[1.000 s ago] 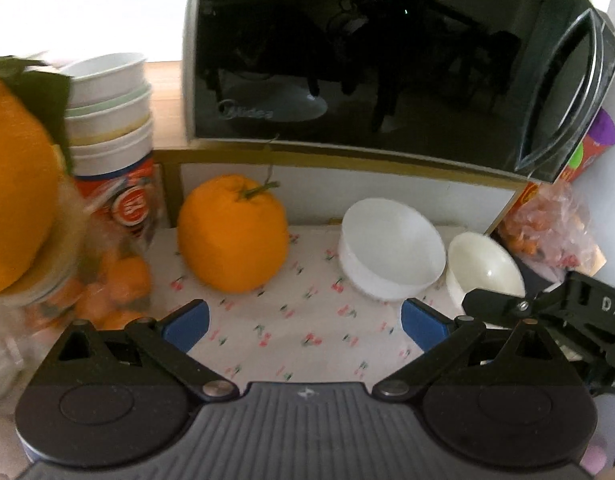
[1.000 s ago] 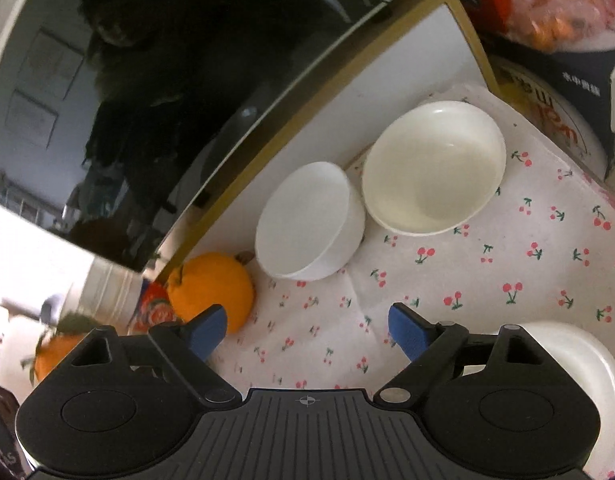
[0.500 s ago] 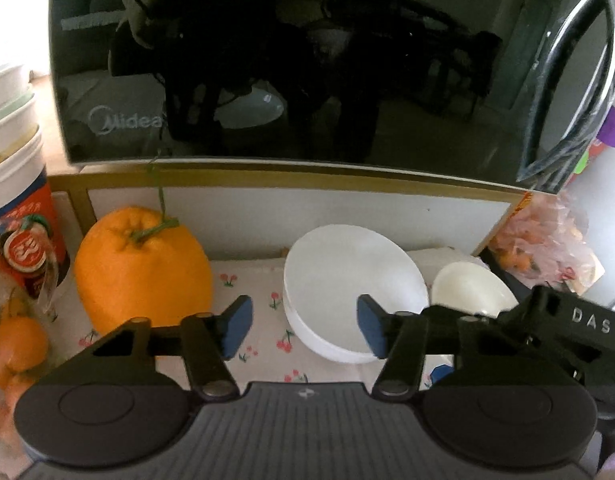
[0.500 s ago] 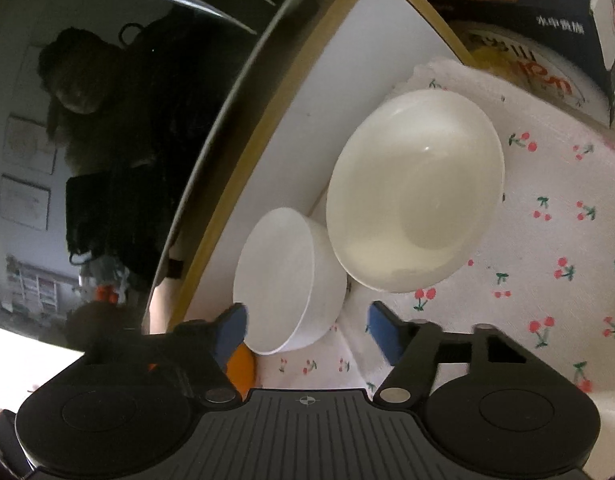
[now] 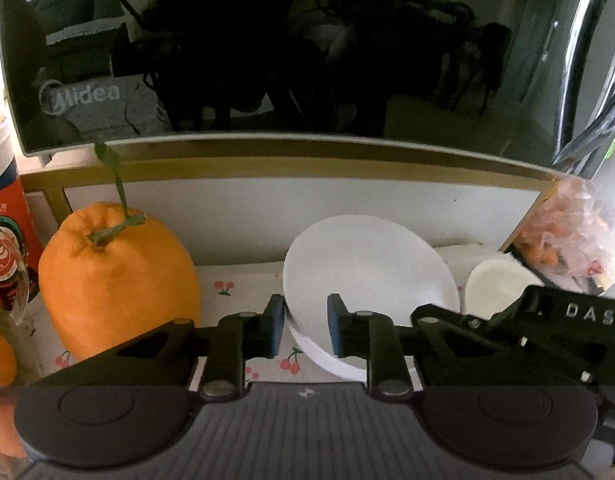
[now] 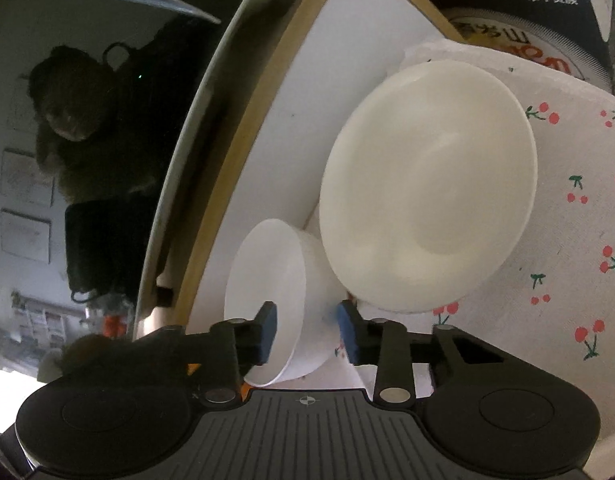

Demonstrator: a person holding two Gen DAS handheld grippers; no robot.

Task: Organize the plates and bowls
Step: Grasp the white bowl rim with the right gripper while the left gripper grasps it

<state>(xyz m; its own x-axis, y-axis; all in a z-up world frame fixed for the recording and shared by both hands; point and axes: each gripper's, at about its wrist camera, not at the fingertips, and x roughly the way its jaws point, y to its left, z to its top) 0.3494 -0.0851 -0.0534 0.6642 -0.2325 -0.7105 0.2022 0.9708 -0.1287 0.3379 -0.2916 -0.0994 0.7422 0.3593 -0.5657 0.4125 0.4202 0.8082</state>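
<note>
A white bowl (image 5: pixel 367 272) stands on the cherry-print cloth (image 5: pixel 243 280) below the microwave, with a wider cream bowl (image 6: pixel 427 184) touching its right side. My left gripper (image 5: pixel 305 326) straddles the white bowl's near-left rim. Its jaws are closing, one pad is at the outer wall, and a strip of the bowl still shows before the other pad. My right gripper (image 6: pixel 306 330) is closing too. The white bowl (image 6: pixel 267 292) has its right wall between the pads, with a gap on the inner side. The cream bowl (image 5: pixel 491 284) is partly hidden behind the right gripper's black frame (image 5: pixel 547 332).
A large orange citrus fruit (image 5: pixel 119 288) sits just left of the white bowl. The microwave's dark door (image 5: pixel 307 60) overhangs close behind. A red-printed cup (image 5: pixel 3 248) is at the far left, a snack bag (image 5: pixel 567 240) at the right, and a printed tin (image 6: pixel 527 48) beyond the cream bowl.
Both grippers came forward and down onto the bowls. Their jaws went from wide apart to narrow, each now around the white bowl's wall. The right wrist view has rolled.
</note>
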